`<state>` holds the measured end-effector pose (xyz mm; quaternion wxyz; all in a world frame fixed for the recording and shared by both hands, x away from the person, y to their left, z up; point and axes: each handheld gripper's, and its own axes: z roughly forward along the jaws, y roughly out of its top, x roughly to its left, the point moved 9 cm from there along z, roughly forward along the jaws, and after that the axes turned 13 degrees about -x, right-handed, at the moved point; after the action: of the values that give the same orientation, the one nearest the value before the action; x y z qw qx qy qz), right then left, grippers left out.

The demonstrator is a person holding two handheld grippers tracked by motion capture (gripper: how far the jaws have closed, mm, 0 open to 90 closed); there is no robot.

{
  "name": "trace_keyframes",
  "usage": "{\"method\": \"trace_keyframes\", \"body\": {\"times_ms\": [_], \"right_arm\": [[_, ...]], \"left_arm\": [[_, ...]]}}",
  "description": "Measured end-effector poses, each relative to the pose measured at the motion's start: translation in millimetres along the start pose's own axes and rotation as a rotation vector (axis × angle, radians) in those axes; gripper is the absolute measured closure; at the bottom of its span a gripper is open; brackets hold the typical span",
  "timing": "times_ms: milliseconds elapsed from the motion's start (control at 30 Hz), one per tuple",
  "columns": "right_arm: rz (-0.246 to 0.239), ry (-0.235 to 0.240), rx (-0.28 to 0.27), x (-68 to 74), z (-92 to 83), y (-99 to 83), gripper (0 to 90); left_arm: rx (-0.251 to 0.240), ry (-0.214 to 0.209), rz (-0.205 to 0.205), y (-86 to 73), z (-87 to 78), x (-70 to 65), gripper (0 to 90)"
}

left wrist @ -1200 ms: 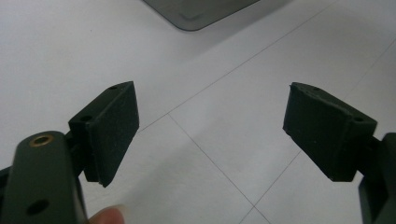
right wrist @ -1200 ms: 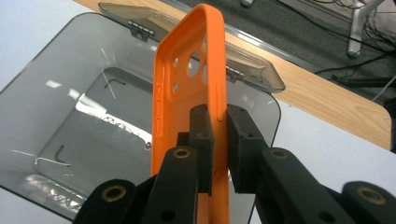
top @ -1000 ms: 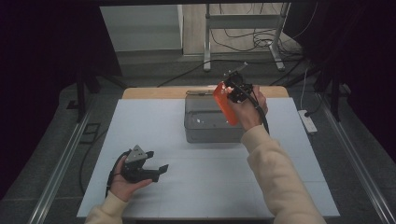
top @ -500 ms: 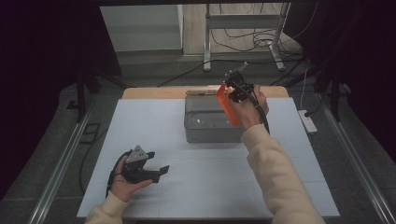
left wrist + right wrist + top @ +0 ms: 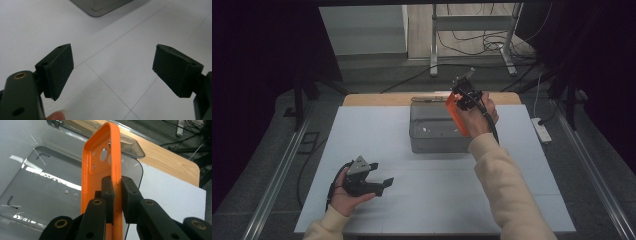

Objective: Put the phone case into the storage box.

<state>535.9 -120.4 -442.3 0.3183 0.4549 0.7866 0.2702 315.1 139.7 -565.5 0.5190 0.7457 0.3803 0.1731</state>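
The right gripper [image 5: 117, 192] pinches one side wall of the orange phone case [image 5: 100, 170] and holds it over the clear bin [image 5: 432, 132] at twelve o'clock on the white mat [image 5: 362, 130]. Judging by this, the case is lifted but not yet placed. It is a thin, empty shell with camera cutouts. The left gripper [image 5: 112, 72] rests at seven o'clock, jaws spread, empty.

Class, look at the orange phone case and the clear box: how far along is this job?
Done: the right gripper has the orange phone case clamped by one edge and lifted. In hand: the case hangs over the open clear box. Left: probably lowering it in and letting go, since nothing orange lies inside. The left gripper rests open near the table's front.
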Motion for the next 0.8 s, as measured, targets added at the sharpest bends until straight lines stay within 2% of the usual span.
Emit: {"method": "trace_keyframes", "body": {"times_ms": [233, 800], "right_arm": [[0.004, -0.037, 0.029, -2.5, 5.5, -3.8, 81.1], [0.012, -0.082, 0.073, -5.4, 14.7, -10.7, 81.1]], "left_arm": [[0.0, -0.008, 0.001, -0.2, 0.3, -1.1, 17.1], [-0.002, -0.013, -0.004, -0.1, 1.7, -1.2, 17.2]]}}
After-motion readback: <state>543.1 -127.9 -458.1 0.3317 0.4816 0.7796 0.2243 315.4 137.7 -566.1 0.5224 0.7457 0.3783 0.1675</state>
